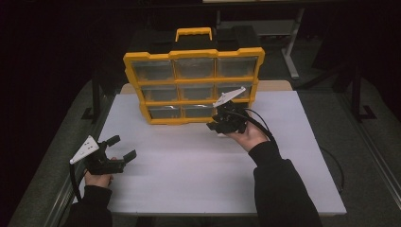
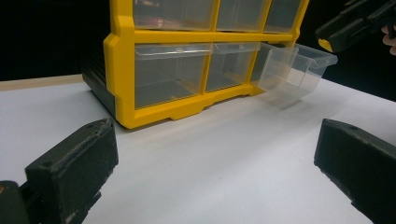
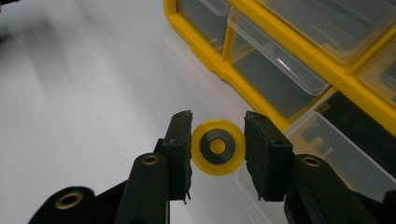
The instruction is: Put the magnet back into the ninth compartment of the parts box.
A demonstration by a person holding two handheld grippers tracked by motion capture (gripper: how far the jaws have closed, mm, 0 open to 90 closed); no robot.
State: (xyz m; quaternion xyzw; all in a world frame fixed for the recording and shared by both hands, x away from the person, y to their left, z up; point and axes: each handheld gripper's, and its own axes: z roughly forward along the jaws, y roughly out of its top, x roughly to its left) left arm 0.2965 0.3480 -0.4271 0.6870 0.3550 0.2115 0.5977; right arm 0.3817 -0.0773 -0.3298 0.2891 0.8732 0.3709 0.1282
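I work on a white matte table top (image 1: 189,165) in a dark room. At 12 o'clock stands one yellow plastic organizer cabinet (image 1: 194,85) with nine clear drawers; one clear plastic drawer (image 2: 299,70), bottom row at 3 o'clock, is pulled out. My right gripper (image 3: 218,147) pinches one small yellow round wheel with grey hub (image 3: 218,147) above this drawer. My left gripper (image 1: 124,147) rests at 8 o'clock, jaws wide and empty.

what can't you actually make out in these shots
- Contents of the upper drawers of the yellow organizer: too small and dim in the high view, cut off by the top edge in the left gripper view.
- Yellow wheel in the right gripper: its back face is turned away in the right gripper view; the gripper body hides it in the high view.
- Pulled-out drawer: the right gripper covers it in the high view.
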